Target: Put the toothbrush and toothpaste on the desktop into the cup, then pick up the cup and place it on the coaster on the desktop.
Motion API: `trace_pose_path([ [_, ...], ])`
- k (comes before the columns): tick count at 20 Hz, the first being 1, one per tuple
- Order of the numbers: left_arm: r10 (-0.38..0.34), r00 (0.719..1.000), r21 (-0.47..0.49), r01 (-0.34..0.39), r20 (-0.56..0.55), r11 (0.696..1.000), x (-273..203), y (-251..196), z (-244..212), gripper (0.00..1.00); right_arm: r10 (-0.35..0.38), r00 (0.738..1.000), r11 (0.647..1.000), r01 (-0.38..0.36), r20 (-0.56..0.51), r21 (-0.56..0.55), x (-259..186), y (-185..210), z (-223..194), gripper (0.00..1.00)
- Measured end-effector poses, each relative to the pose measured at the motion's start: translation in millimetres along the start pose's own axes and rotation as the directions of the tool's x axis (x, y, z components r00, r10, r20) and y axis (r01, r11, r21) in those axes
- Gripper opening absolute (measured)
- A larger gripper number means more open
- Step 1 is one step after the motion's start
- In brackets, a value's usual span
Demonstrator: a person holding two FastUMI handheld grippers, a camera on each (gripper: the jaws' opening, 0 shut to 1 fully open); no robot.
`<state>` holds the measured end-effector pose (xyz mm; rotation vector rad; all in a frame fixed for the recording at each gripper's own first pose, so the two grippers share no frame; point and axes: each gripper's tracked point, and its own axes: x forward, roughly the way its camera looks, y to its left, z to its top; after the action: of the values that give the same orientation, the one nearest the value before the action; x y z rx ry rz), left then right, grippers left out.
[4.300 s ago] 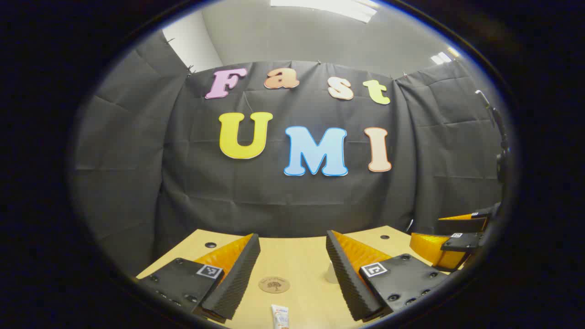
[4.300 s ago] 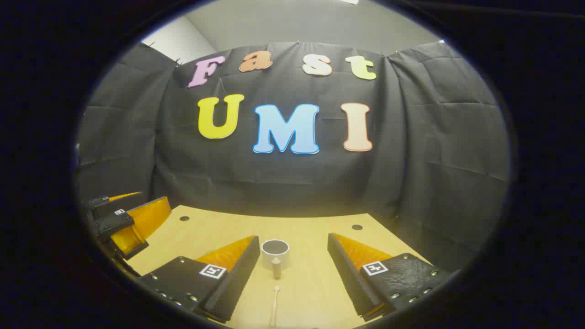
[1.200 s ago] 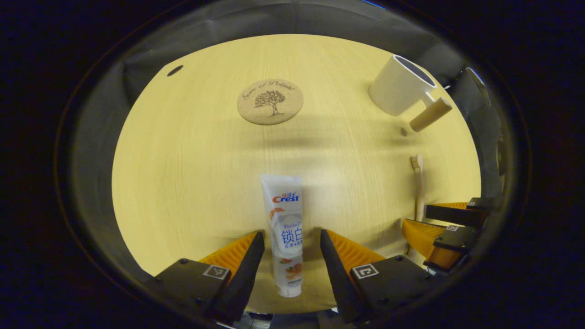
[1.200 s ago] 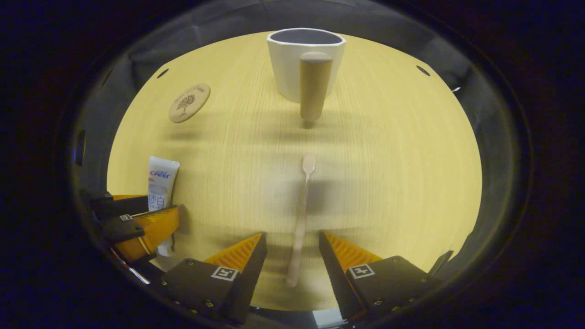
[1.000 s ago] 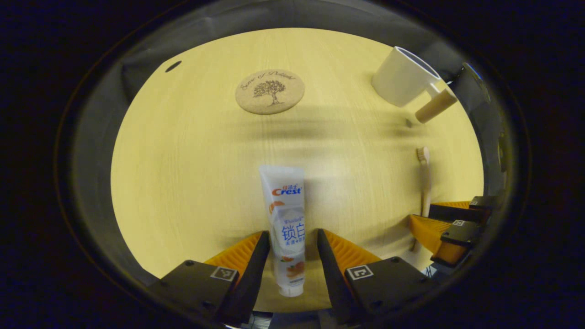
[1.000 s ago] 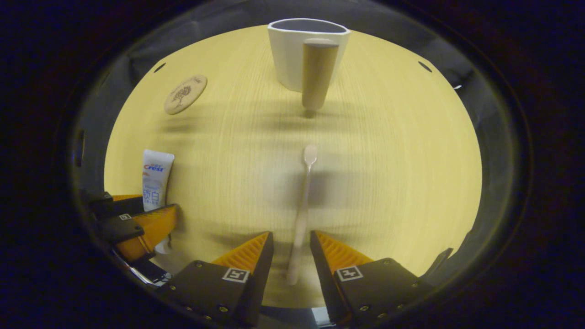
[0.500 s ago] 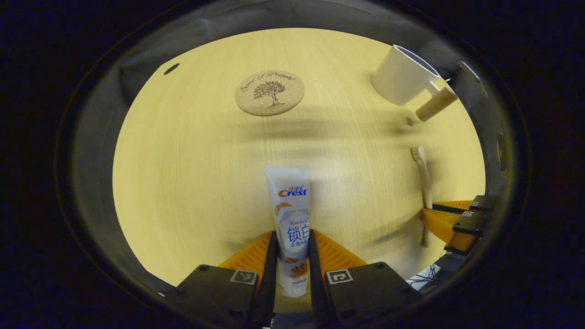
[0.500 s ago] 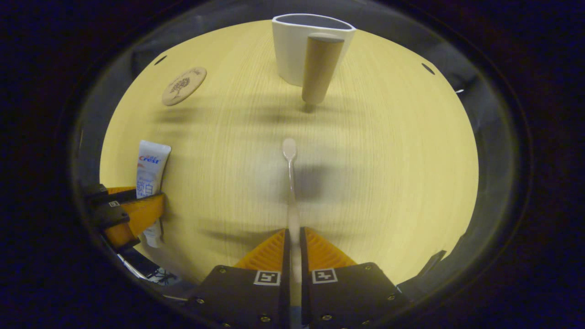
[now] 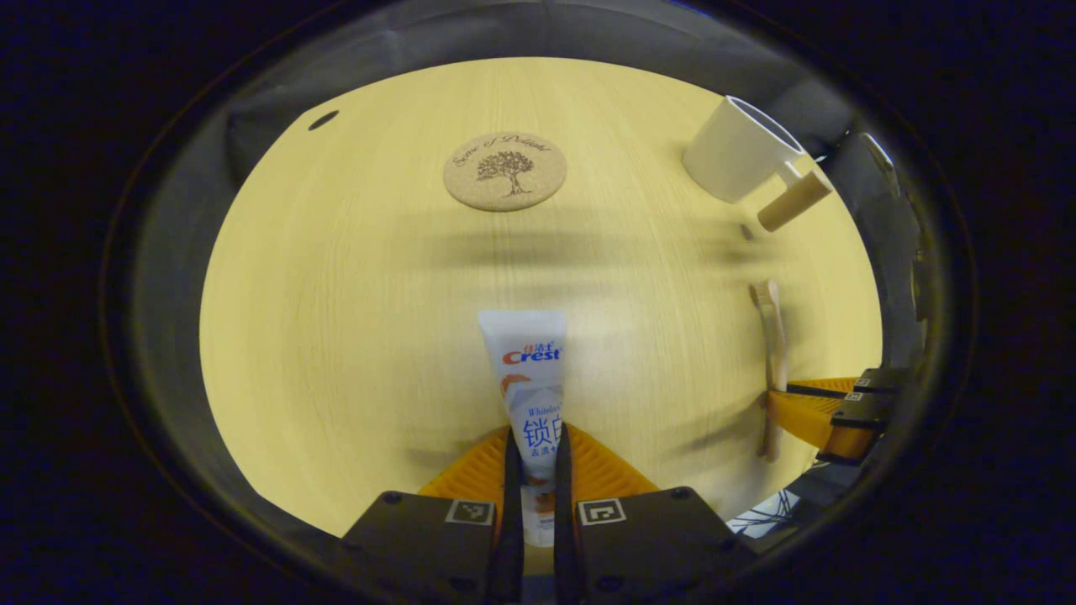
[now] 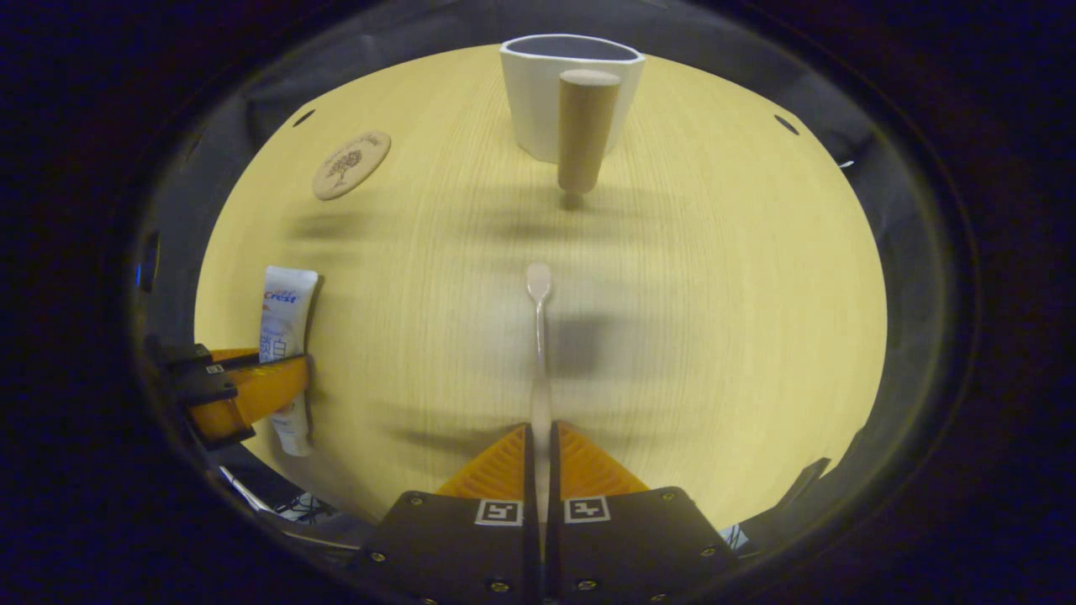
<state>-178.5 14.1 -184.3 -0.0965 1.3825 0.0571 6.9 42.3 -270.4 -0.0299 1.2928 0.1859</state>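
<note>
Left gripper view looks down on the pale wooden desktop (image 9: 336, 319), with the left gripper (image 9: 535, 458) at the bottom of the view, its two orange-and-black fingers drawn in tight against the sides of the toothpaste (image 9: 530, 378). The white tube lies between them with its flat crimped end pointing ahead and its cap end back between the fingers. Straight ahead of this gripper, well beyond the tube, the round cork coaster (image 9: 504, 170) lies flat with a tree drawn on it. Ahead and off to the right, the white cup (image 9: 735, 160) stands with its wooden handle (image 9: 793, 202) sticking out toward the gripper's right. Closer in on the right, the other gripper pinches the wooden toothbrush (image 9: 772, 353).

Right gripper view shows the right gripper (image 10: 540, 458) with its fingers pressed together on the toothbrush (image 10: 539, 353) handle; the thin stick runs straight ahead from between them, brush head farthest away. Directly beyond the brush head, with a gap of bare desktop between, stands the cup (image 10: 542, 101), its handle (image 10: 582, 130) facing this gripper. The coaster (image 10: 351, 164) lies ahead to the left. Close on the left, the left gripper (image 10: 244, 391) clamps the toothpaste (image 10: 286, 336).
</note>
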Motion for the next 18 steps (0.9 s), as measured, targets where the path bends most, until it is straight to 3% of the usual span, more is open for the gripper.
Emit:
trace_pose_path([
  [6,-0.046,0.99,0.02,0.044,0.13,0.999,-19,-15,18,0.22,0.023,0.989,0.999,-0.027,0.143,0.026,-29,-1,16,0.03],
  [10,-0.075,0.965,0.035,0.069,0.25,0.997,-31,-27,41,0.2,0.034,0.954,0.999,-0.044,0.298,0.027,-52,-1,36,0.03],
  [13,-0.1,0.937,0.055,0.087,0.335,0.995,-42,-38,56,0.2,0.041,0.908,0.999,-0.052,0.418,0.015,-65,1,48,0.03],
  [18,-0.133,0.867,0.099,0.097,0.481,0.99,-86,-51,85,0.19,0.046,0.788,0.998,-0.057,0.614,-0.001,-106,0,78,0.03],
])
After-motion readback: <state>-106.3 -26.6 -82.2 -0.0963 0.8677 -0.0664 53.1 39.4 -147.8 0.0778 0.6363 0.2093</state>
